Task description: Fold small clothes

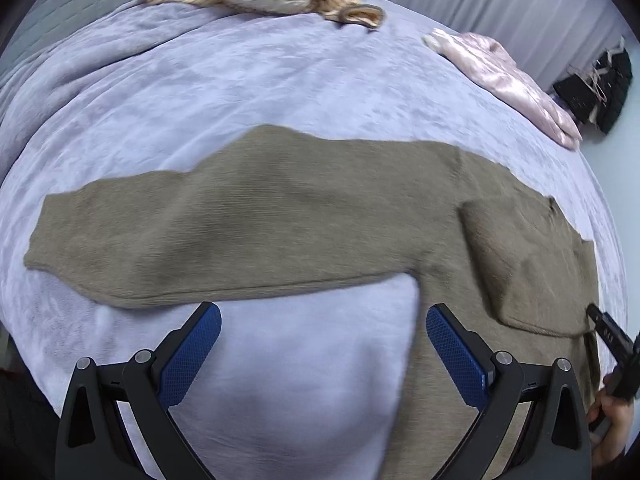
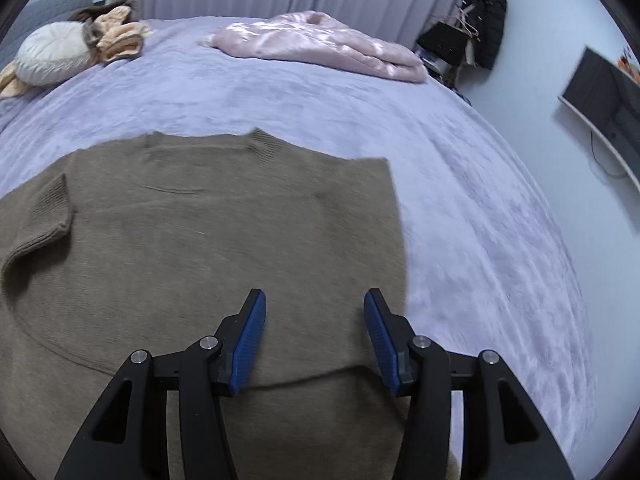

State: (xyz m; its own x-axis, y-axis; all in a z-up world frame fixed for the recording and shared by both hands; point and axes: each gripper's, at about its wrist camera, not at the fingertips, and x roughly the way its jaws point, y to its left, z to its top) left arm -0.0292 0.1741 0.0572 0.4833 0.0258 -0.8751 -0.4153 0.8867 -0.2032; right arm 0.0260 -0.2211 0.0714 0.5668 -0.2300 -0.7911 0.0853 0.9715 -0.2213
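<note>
Sweater (image 1: 280,220): olive-brown knit, flat on lilac bedspread (image 1: 240,80)
Left gripper (image 1: 324,356): released, empty
Right gripper (image 2: 314,340): released, above sweater

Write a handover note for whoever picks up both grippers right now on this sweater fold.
Left gripper: open, empty, over bare bedspread below the outstretched sleeve.
Right gripper: open, empty, above the sweater near its right edge.
Sweater: flat on the bed, collar away from you.
Done: one sleeve folded across the body.
Left: fold in the other sleeve, then fold the body.
Pink garment and a pile of clothes lie at the far side.
</note>
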